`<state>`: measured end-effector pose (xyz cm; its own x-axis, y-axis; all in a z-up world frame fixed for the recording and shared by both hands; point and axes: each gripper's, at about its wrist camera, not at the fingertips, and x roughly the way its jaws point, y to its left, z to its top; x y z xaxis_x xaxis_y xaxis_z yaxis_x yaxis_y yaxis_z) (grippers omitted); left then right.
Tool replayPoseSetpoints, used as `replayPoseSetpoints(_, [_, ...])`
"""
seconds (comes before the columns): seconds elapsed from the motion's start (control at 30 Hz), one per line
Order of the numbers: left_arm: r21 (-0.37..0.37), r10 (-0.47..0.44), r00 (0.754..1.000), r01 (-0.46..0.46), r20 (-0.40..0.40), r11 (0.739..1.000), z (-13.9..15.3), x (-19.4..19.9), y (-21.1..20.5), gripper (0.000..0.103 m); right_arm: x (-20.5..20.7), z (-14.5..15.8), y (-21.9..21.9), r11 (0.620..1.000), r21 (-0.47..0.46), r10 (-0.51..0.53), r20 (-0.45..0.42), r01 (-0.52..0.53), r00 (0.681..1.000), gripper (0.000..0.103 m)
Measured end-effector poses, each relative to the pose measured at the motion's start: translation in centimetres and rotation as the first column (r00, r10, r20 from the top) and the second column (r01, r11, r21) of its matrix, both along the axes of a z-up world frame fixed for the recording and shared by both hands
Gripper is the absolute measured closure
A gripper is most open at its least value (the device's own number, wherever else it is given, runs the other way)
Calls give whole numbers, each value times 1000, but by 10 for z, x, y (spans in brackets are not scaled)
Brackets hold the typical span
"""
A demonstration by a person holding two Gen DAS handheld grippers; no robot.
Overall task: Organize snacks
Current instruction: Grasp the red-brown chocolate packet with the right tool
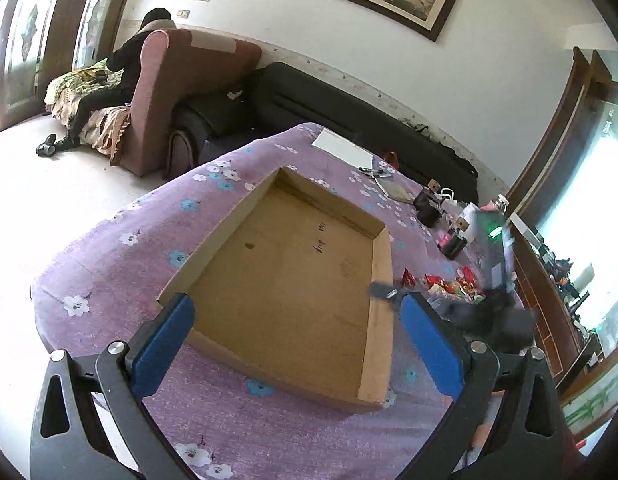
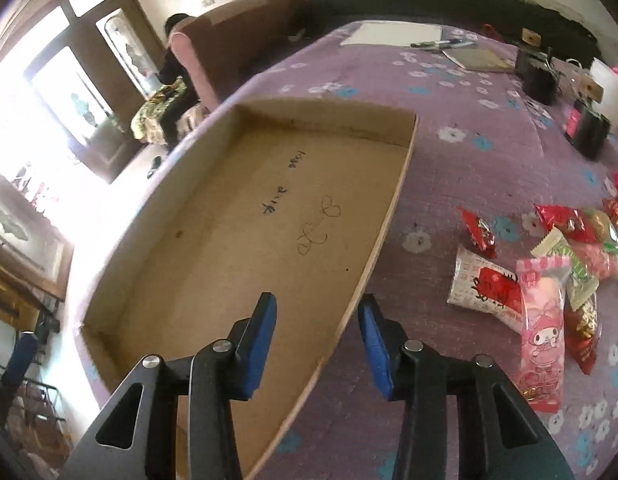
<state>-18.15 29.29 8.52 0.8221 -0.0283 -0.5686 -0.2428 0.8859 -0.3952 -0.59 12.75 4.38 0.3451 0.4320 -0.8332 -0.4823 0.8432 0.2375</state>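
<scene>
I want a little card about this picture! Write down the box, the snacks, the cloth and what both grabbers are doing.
box: cardboard tray, nothing in it, pen scribbles on the floor
snacks: pile of wrapped packets on the cloth beside the tray, none inside yet
cloth: purple with flowers
left gripper: open, holding nothing, above the tray's near edge
right gripper: jaws apart, holding nothing, astride the tray's side wall

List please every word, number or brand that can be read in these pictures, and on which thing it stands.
Cardboard tray: handwritten black pen marks and a scribble on its floor, not legible as words.
White and red packet: red printed characters, too blurred to read.
Pink packet: a cartoon rabbit picture and small gold print at the bottom, unreadable.
Other snack wrappers: print too small.
No text can be quoted with certainty.
</scene>
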Motion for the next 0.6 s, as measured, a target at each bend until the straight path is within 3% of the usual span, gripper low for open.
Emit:
replayPoseSetpoints(0.1, [13, -6, 1000, 6, 13, 1000, 2, -1, -6, 0, 13, 38, -28, 997, 60, -61, 64, 57, 996, 59])
replayPoseSetpoints(0.13, [17, -8, 1000, 8, 22, 1000, 4, -1, -8, 0, 16, 53, -40, 994, 84, -80, 106, 71, 991, 51])
replayPoseSetpoints(0.17, [20, -14, 999, 13, 29, 1000, 5, -1, -11, 0, 19, 71, -57, 989, 117, -110, 163, 91, 981, 25])
replayPoseSetpoints(0.2, [22, -25, 999, 24, 33, 999, 5, 0, -16, 0, 15, 89, -85, 975, 173, -175, 237, 136, 955, 8])
replayPoseSetpoints(0.23, [23, -36, 999, 35, 30, 999, 5, 2, -19, 0, 10, 96, -107, 959, 238, -220, 281, 155, 934, 0])
replayPoseSetpoints(0.27, [22, -43, 999, 43, 25, 999, 4, 5, -23, 0, 5, 100, -133, 931, 320, -276, 302, 175, 913, 0])
replayPoseSetpoints(0.3, [19, -57, 998, 56, 18, 998, 3, 8, -28, 0, 10, 96, -156, 916, 322, -325, 250, 238, 912, 0])
replayPoseSetpoints(0.37, [11, -85, 996, 85, 8, 996, 1, 14, -37, 0, 28, 73, -167, 948, 178, -289, 129, 265, 949, 5])
replayPoseSetpoints(0.43, [24, -113, 994, 113, -2, 993, 1, 16, -50, 0, 32, 54, -171, 950, 52, -313, 154, 309, 937, 20])
replayPoseSetpoints(0.47, [38, -123, 992, 124, -7, 992, 2, 16, -56, 0, 35, 44, -172, 946, -3, -320, 165, 325, 933, 20])
replayPoseSetpoints(0.6, [70, -127, 992, 128, -13, 989, 9, 13, -67, 0, 50, 16, -155, 954, -41, -288, 146, 296, 946, 24])
